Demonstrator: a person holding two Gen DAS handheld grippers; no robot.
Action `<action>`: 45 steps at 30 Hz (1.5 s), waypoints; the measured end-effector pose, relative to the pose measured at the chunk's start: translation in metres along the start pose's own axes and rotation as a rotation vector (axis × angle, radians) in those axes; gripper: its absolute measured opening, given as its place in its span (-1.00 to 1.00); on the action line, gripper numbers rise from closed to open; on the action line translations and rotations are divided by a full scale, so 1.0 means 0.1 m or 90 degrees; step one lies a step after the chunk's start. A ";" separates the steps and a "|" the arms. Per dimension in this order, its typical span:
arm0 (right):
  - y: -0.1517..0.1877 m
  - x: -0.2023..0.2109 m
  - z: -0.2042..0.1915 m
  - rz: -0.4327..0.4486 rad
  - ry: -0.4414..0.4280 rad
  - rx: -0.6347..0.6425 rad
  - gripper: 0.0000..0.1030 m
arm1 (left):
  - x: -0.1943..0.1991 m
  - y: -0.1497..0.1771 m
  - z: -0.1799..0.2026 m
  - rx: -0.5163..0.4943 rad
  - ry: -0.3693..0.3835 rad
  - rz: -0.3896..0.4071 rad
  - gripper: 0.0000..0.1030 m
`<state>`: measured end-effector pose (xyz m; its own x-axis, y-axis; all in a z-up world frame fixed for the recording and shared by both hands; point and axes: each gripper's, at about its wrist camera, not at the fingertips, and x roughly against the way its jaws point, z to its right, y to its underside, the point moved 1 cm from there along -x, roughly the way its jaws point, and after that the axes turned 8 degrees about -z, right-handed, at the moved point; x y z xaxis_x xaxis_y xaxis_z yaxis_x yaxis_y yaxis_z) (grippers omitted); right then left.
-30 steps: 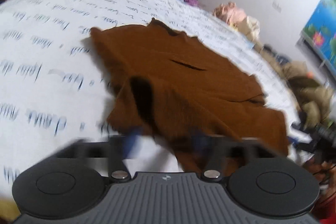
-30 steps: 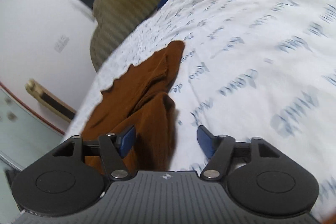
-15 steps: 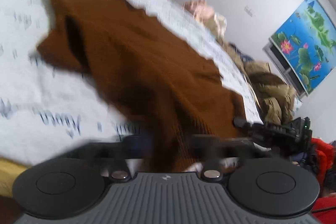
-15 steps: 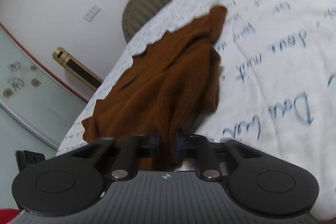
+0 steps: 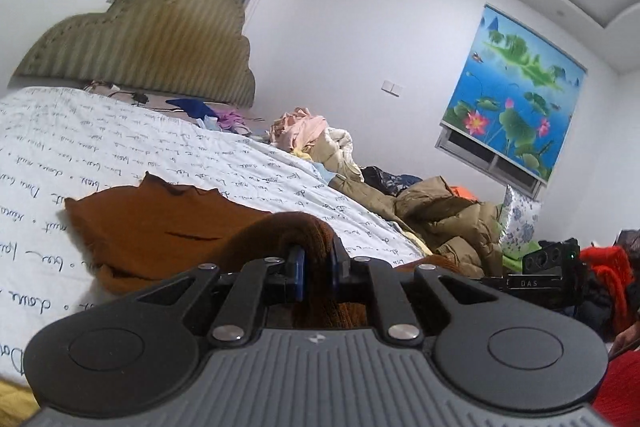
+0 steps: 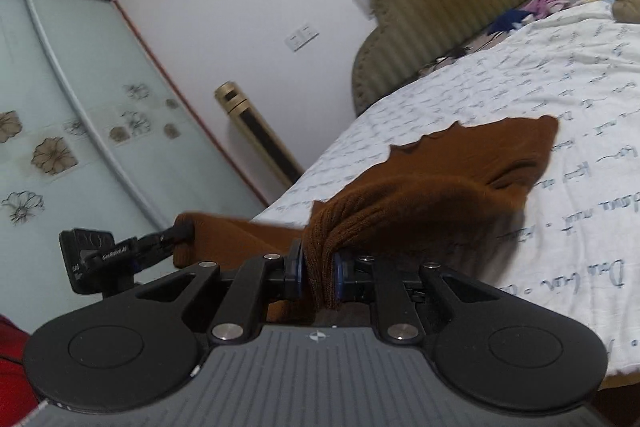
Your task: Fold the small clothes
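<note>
The left gripper (image 5: 316, 265) is seen clamped on a bunched fold of a brown knit garment (image 5: 160, 231), its blue pads (image 5: 298, 269) pressed close against the cloth from both sides. The right gripper (image 6: 318, 273) is likewise closed on a thick fold of the same garment (image 6: 440, 183), with cloth squeezed between its blue pads (image 6: 296, 273). In the right wrist view the other gripper (image 6: 100, 255) is visible at the left, with a corner of the brown cloth caught at its tip.

The garment is spread on a bed covered by a white sheet printed with blue handwriting (image 5: 120, 147). The near edge is lifted at both grippers, while the far part lies flat on the sheet. Its long axis cannot be told with certainty; the cloth is seen stretching away from the grippers toward a padded olive headboard with a scalloped top (image 5: 152, 55). A ruffled edge and a pointed corner (image 6: 548, 131) are turned toward that headboard.

A heap of mixed clothes and tan jackets (image 5: 432, 211) is piled along the far side of the bed. A roller blind printed with lotus flowers (image 5: 516, 95) is hung on the white wall. In the right wrist view a wardrobe with frosted flower-patterned sliding doors (image 6: 60, 131) and a tall gold-coloured standing unit (image 6: 256, 135) are seen beside the bed.
</note>
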<state>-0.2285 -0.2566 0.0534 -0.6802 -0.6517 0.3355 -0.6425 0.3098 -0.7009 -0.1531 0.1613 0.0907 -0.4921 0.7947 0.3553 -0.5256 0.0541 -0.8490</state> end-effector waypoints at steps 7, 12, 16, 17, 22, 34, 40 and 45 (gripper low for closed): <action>-0.26 -0.20 0.46 0.027 -0.014 -0.108 -0.63 | -0.37 -0.24 -0.32 0.083 -0.025 -0.055 -0.77; -0.60 -0.50 0.87 0.042 -0.033 -0.180 -0.62 | -0.71 -0.65 -0.70 0.114 -0.071 -0.073 -0.77; -0.93 -0.80 1.18 0.049 -0.027 -0.234 -0.62 | -1.12 -1.02 -1.05 0.141 -0.112 -0.091 -0.76; -1.01 -0.88 1.26 0.050 -0.022 -0.251 -0.62 | -1.23 -1.10 -1.16 0.150 -0.130 -0.096 -0.76; -1.41 -1.38 1.77 0.058 0.054 -0.322 0.15 | -2.06 -1.34 -1.73 0.166 -0.246 -0.160 -0.18; -1.44 -1.47 1.52 0.055 0.327 -0.114 0.47 | -1.72 -0.70 -1.87 0.144 -0.353 -0.187 0.37; -1.34 -1.75 1.58 -0.055 0.406 -0.050 0.47 | -1.47 -0.37 -1.80 0.170 -0.331 -0.209 0.38; -1.01 -1.34 1.43 0.004 0.380 -0.092 0.47 | -1.33 -0.20 -1.79 0.190 -0.283 -0.200 0.38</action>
<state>-0.0217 -0.2994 -0.0105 -0.7375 -0.1631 0.6554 -0.6509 0.4306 -0.6252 0.0472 0.1629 -0.0096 -0.4900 0.4373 0.7541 -0.8323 0.0225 -0.5538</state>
